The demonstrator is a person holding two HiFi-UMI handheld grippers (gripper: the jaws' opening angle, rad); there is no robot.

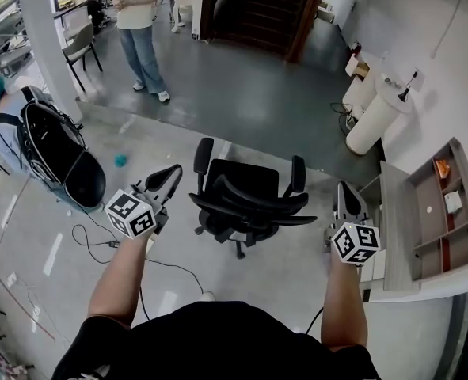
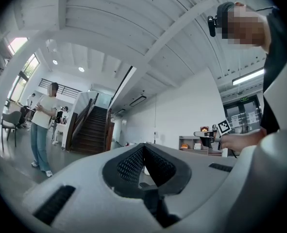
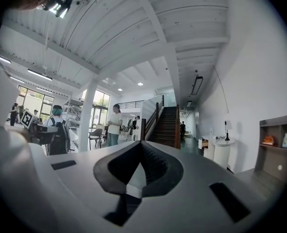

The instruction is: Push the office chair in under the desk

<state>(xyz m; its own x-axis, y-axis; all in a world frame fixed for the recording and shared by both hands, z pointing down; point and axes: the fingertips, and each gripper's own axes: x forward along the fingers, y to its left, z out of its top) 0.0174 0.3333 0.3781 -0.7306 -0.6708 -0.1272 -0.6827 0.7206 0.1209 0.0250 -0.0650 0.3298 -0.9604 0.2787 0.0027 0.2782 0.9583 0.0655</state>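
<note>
The black office chair (image 1: 245,200) stands on the grey floor in the middle of the head view, its backrest toward me and its armrests pointing away. The grey desk (image 1: 398,236) with a shelf unit (image 1: 447,212) runs along the right wall, and the chair is left of it and apart from it. My left gripper (image 1: 173,174) hovers just left of the chair back, shut and empty. My right gripper (image 1: 344,190) hangs between chair and desk, also shut and empty. In each gripper view the jaws (image 2: 144,148) (image 3: 142,149) meet with nothing between them.
A person (image 1: 142,30) stands at the far side of the floor. A black bag (image 1: 63,157) lies at the left, with cables (image 1: 99,244) trailing over the floor. A white round stand (image 1: 376,113) is at the right wall and a dark staircase (image 1: 257,10) at the back.
</note>
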